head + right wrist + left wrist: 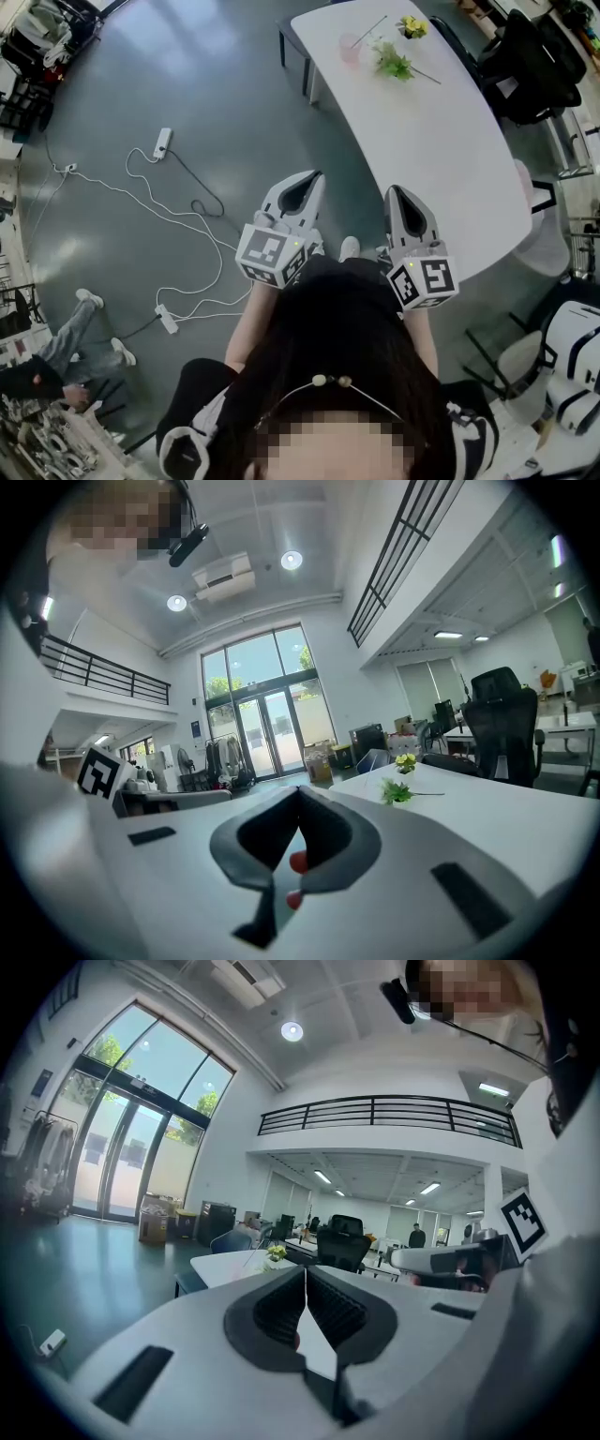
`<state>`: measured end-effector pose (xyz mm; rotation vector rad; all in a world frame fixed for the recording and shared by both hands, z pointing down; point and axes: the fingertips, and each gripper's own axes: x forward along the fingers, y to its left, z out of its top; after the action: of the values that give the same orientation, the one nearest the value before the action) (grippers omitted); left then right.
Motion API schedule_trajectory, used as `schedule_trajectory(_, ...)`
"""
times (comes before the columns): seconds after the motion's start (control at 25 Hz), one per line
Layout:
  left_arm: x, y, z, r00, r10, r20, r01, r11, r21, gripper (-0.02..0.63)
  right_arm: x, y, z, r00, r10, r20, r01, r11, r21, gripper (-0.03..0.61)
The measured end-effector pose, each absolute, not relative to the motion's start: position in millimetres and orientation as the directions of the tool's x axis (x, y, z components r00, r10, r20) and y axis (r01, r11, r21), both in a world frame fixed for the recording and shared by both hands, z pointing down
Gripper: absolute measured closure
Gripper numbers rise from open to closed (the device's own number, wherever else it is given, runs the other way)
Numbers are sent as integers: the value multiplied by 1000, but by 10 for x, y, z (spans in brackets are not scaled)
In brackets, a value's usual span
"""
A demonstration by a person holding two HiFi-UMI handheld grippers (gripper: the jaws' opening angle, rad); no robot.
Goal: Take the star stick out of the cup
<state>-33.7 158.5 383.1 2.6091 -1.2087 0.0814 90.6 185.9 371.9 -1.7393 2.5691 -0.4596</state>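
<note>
A pale pink cup (350,49) stands at the far end of the white table (441,150), with a thin stick (368,31) leaning out of it; I cannot make out the star. The left gripper view shows that stick (252,1255) far ahead. My left gripper (310,178) and right gripper (395,192) are held close to the body, short of the table's near end, far from the cup. Both are shut with nothing in them; the left gripper (305,1271) and right gripper (299,789) show their jaws pressed together.
A green sprig (394,64) and a small yellow flower pot (412,26) lie beside the cup. White cables and power strips (162,142) trail over the grey floor at left. A black office chair (530,56) stands beyond the table. Another person's legs (70,333) show at left.
</note>
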Motion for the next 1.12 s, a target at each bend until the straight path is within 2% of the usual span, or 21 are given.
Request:
schedule_trajectory(0.56, -812, 1424, 4004, 628, -758, 177, -776, -591, 222, 604, 566, 1668, 3843, -381, -908, 173, -909, 335, -248, 575)
schedule_trajectory(1.12, -1114, 1140, 4161, 610, -769, 192, -786, -557, 268, 604, 476, 1307, 4046, -356, -899, 254, -924, 300, -236, 575)
